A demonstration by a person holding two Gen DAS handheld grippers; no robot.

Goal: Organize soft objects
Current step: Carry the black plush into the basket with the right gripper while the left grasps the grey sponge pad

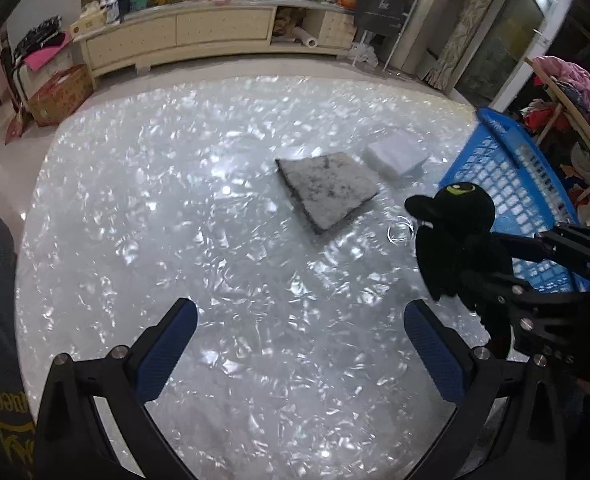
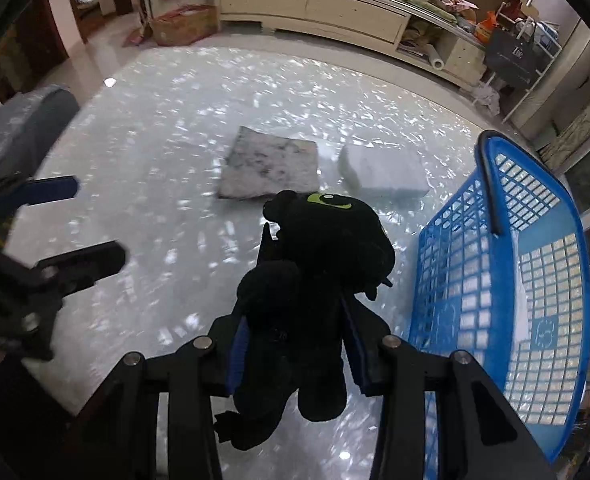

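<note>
**Black plush toy clamped in right gripper, beside blue basket**

Black plush toy with a yellow-green eye (image 2: 323, 280) is held off the pearlescent white surface (image 1: 215, 240) by the right gripper (image 2: 295, 344); its blue-padded jaws are pressed into the plush body, head pointing forward. Left gripper (image 1: 301, 344) hangs over bare surface with jaws spread wide, nothing between them.

Blue plastic lattice basket (image 2: 495, 280) stands just right of the toy. A white item lies against its inner wall; I cannot tell what it is. Grey mottled square pad (image 1: 327, 190) and white rectangular foam block (image 1: 397, 158) lie side by side farther out, untouched.

Judgement: step in hand is carrying the toy to the basket. To do it well, lift enough for the dangling legs to clear the rim, centre over the opening, then release. Soft fabric may cling to the pads; a slight shake could help.

Writing: yellow lettering on the person's dark sleeve at the left wrist view's edge, unreadable. Dark bag (image 2: 513, 56) in the background carries a pale logo, too small to read.
</note>
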